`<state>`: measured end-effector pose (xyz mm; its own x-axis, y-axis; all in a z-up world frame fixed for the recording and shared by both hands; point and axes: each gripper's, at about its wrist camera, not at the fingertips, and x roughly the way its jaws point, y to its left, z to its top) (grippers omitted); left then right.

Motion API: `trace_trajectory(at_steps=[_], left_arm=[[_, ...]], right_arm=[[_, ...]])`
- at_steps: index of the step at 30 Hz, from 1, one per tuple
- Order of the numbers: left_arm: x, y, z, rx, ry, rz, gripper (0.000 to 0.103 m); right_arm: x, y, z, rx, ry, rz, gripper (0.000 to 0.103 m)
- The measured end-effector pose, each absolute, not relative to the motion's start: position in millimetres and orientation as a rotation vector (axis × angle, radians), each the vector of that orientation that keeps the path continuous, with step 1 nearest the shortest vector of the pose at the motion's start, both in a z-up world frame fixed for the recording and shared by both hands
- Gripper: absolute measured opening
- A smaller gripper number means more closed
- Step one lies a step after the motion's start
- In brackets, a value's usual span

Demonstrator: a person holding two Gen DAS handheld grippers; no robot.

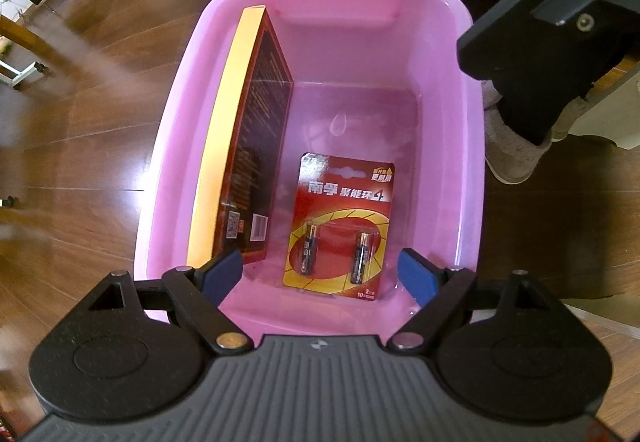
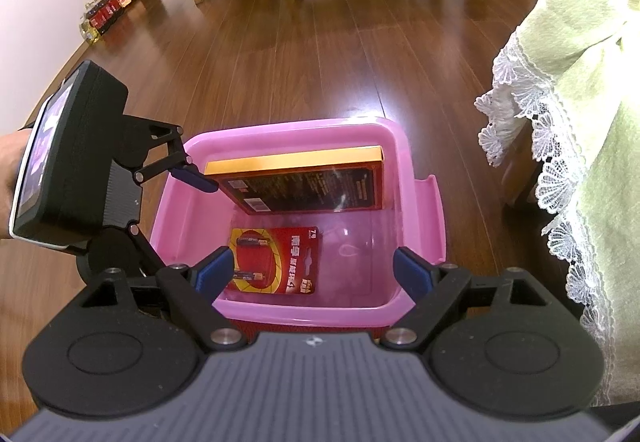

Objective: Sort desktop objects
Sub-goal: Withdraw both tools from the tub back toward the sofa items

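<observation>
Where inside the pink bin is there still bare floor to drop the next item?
In the bin, the floor beyond the battery card, toward the far wall, is bare, as is a narrow strip between the card and the right wall. The left side is crowded: the box leans on edge along that wall. Both grippers hover open and empty.

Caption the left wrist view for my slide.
Open left gripper above pink bin holding battery pack and box.

Bright daylight glares off the wood floor (image 2: 360, 54); fisheye edges bend and blur.
</observation>
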<state>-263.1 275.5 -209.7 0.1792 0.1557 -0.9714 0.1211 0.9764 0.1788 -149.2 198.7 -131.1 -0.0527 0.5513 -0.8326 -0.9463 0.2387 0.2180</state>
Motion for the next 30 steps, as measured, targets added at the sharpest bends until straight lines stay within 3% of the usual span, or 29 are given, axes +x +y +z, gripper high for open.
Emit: trace_trajectory(at_steps=[15, 30], left_arm=[[-263.3, 250.6, -178.3, 0.288, 1.356, 0.027, 0.086], [-228.7, 232.8, -117.7, 0.328, 1.180, 0.086, 0.089]], right_arm=[[-138.5, 188.4, -125.8, -0.455, 0.997, 1.265, 0.087], [-101.3, 156.5, -103.2, -0.278, 0.917, 1.059, 0.087]])
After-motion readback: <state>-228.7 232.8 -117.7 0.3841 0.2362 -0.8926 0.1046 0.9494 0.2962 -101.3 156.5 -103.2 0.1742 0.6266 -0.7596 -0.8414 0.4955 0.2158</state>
